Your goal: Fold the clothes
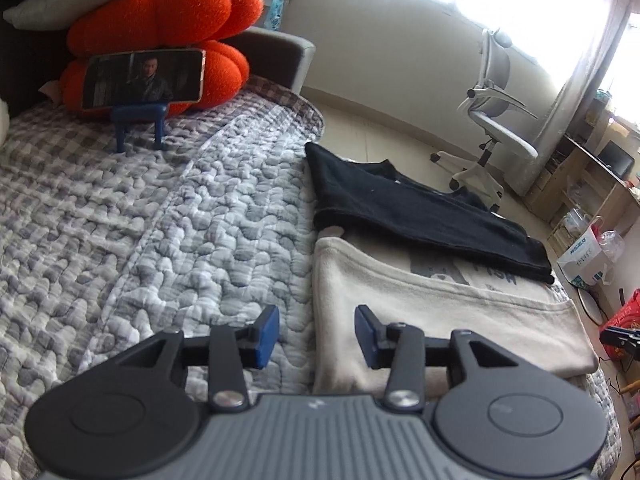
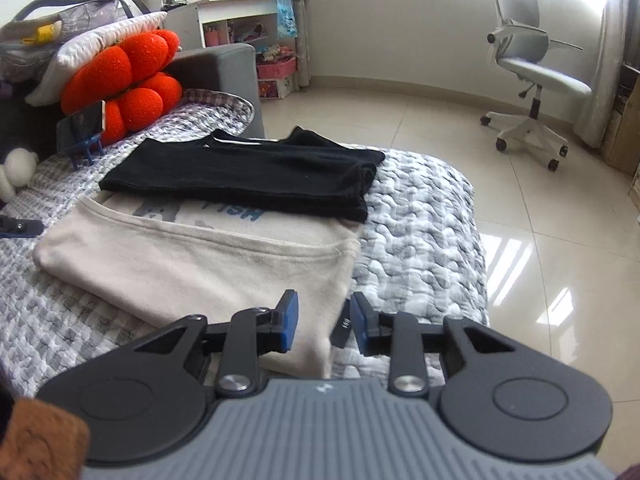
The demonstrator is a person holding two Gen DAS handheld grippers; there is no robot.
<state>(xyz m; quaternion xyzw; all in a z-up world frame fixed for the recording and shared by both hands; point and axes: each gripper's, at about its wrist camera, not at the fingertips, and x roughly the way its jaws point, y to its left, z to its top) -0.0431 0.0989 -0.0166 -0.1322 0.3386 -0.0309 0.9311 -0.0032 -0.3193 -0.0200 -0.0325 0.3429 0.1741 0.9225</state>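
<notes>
The cream knit garment with a grey-blue print [image 2: 192,256], folded into a flat rectangle, lies low-centre in the right wrist view on the grey-white quilted bedspread [image 2: 420,216]. Partly overlapping its far edge is a black garment [image 2: 248,176], also folded into a long flat slab, mid-frame.

Both pieces lie folded w/ edges fairly square, so the scene fits 2 stages: a last fold or tidy still to come on the cream piece, or folding done and grippers parked. The pics don't settle which.

The left gripper [image 1: 316,334] is at bottom centre of its view, jaws spread wide, straddling the cream piece's left edge, holding nothing. The right gripper [image 2: 323,320] is at bottom centre of its view, jaws apart w/ a narrower gap, at the cream piece's near right corner; a small dark tag shows btwn the pads, no cloth pinched.

Around: an orange plush cushion [image 1: 160,16] upper left, a phone on a blue stand [image 1: 142,76] in front of it, a white office chair [image 2: 536,68] upper right on tiled floor. Nothing blocks the clothes; the bed edge is close on the right.
</notes>
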